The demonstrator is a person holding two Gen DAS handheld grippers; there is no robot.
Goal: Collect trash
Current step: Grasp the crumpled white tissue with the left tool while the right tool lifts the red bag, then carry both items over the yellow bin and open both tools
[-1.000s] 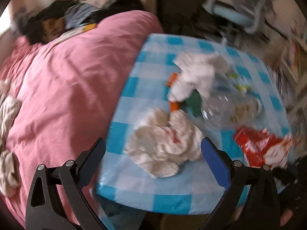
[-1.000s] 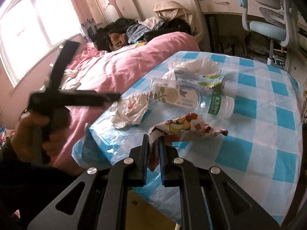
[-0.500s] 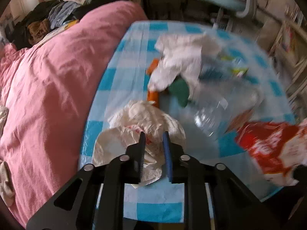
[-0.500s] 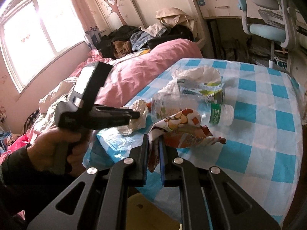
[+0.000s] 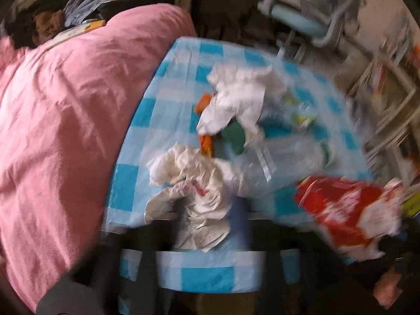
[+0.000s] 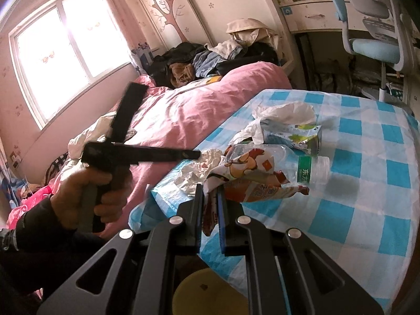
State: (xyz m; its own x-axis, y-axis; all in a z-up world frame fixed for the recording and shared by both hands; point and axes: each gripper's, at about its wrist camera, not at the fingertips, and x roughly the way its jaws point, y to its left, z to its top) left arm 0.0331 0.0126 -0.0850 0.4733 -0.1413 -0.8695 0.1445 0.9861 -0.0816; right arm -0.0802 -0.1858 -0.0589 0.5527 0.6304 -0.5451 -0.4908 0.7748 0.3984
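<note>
Trash (image 6: 199, 173) on blue-checked table (image 6: 367, 210) beside pink bed (image 6: 199, 110); left gripper (image 5: 210, 218) opening, right gripper (image 6: 210, 204) pinching wrapper (image 6: 252, 181)

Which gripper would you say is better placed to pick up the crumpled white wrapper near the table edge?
Left. The left gripper is right at the crumpled white wrapper, jaws opening around it, while the right gripper is shut on the colourful snack bag.

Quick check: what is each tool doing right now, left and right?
Left tool: jaws opening, crumpled white bag between them.
Right tool: closed on the red snack wrapper.
</note>
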